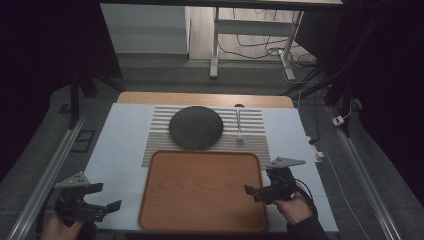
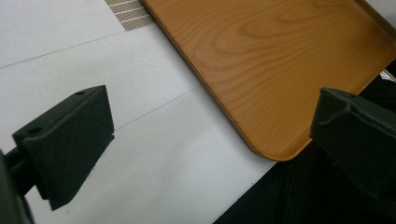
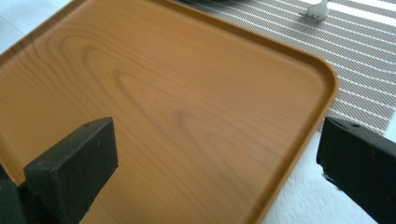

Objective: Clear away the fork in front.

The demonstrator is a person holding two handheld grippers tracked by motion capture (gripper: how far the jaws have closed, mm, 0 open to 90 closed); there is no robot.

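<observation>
Hovering at the near left corner of the white table (image 1: 122, 130), the left gripper (image 1: 102, 196) has its two black jaws spread wide with nothing between them; in the left gripper view (image 2: 205, 140) they frame bare white tabletop and the near left corner of the rectangular orange-brown wooden tray (image 2: 280, 60). That tray (image 1: 202, 192) lies flat at the near middle of the table, bare of any load, its far edge overlapping a grey striped woven placemat (image 1: 252, 137). On the mat, just beyond the tray, sits a dark round domed plate (image 1: 196, 126), and to its right lies a pale fork (image 1: 238, 125), apart from the plate. The right gripper (image 1: 257, 191) is held by a hand (image 1: 295, 207) at the tray's right edge, jaws likewise wide apart and holding nothing; the right gripper view (image 3: 217, 154) looks across the tray's far right corner toward the fork's tines (image 3: 315, 10).
</observation>
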